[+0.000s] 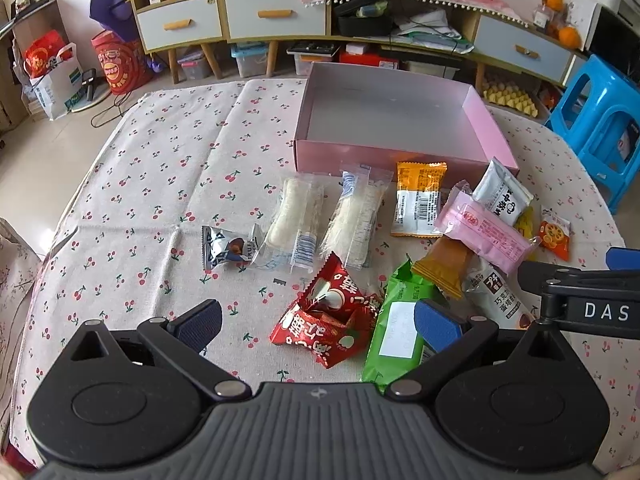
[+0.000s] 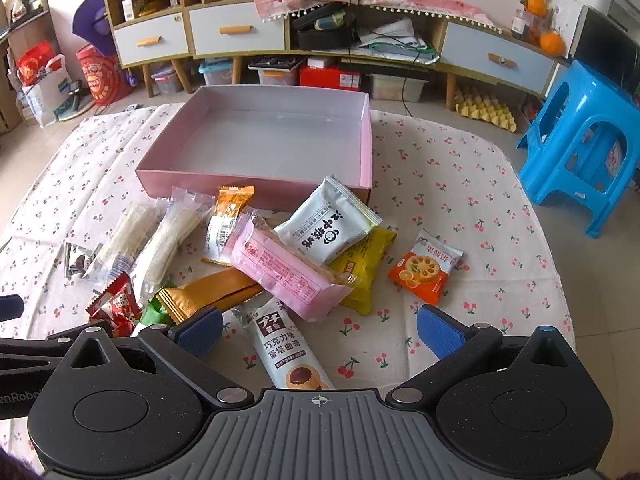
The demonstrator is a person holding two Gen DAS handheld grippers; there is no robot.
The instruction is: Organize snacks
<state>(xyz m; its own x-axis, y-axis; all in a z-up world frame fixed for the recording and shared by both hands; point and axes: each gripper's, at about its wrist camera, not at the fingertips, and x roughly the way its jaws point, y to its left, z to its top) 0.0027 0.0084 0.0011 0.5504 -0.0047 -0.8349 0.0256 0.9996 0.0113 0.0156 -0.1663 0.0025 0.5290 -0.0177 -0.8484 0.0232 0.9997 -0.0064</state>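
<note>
An empty pink box (image 1: 486,128) (image 2: 256,190) stands at the back of the cherry-print tablecloth. Several wrapped snacks lie in front of it. My left gripper (image 1: 318,326) is open above a red packet (image 1: 326,320), with a green packet (image 1: 396,332) under its right finger. Two clear rice-cracker packs (image 1: 294,216) and a small silver chocolate (image 1: 222,246) lie to the left. My right gripper (image 2: 318,334) is open over a white cookie packet (image 2: 286,350). Beyond it lie a pink bar (image 2: 286,268), a white sachet (image 2: 328,226), a yellow packet (image 2: 368,264) and an orange sachet (image 2: 424,268).
A blue plastic stool (image 2: 580,148) stands right of the table. A low cabinet with drawers (image 2: 240,34) and storage boxes runs along the back wall. Bags (image 1: 52,72) sit on the floor at the left. The cloth left of the snacks (image 1: 132,184) is bare.
</note>
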